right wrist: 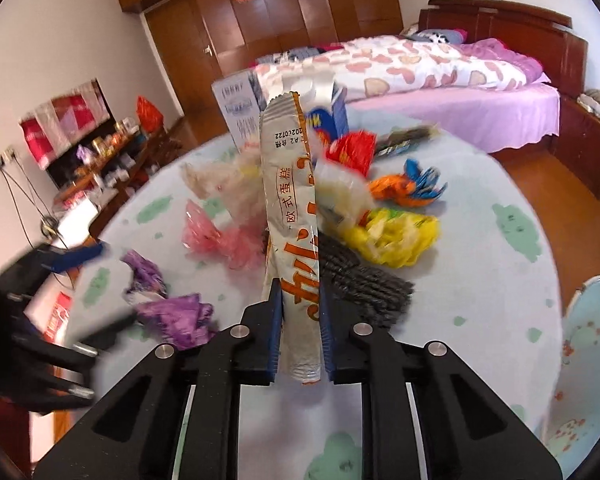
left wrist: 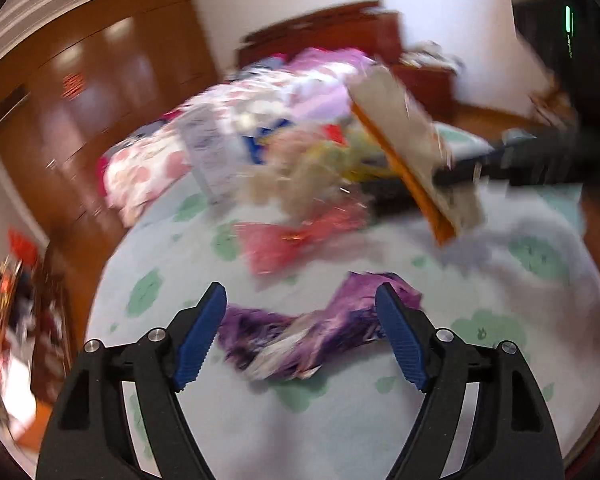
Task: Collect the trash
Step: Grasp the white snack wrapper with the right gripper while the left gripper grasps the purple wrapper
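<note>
Two hand-held grippers: right (right wrist: pixel 300 320) clamps silver wrapper (right wrist: pixel 290 208); left (left wrist: pixel 300 332) gapes over purple wrapper (left wrist: pixel 300 340).

We are in a home bedroom: at one o'clock in our right wrist view stands a bed (right wrist: pixel 440 68) with heart-print bedding, and at twelve o'clock a wooden wardrobe (right wrist: pixel 300 4), with cluttered shelves (right wrist: pixel 112 148) at ten o'clock.

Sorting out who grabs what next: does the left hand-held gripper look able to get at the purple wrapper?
Probably yes. The left hand-held gripper is open, the purple wrapper lies between its fingers on the table, and nothing covers it.
</note>
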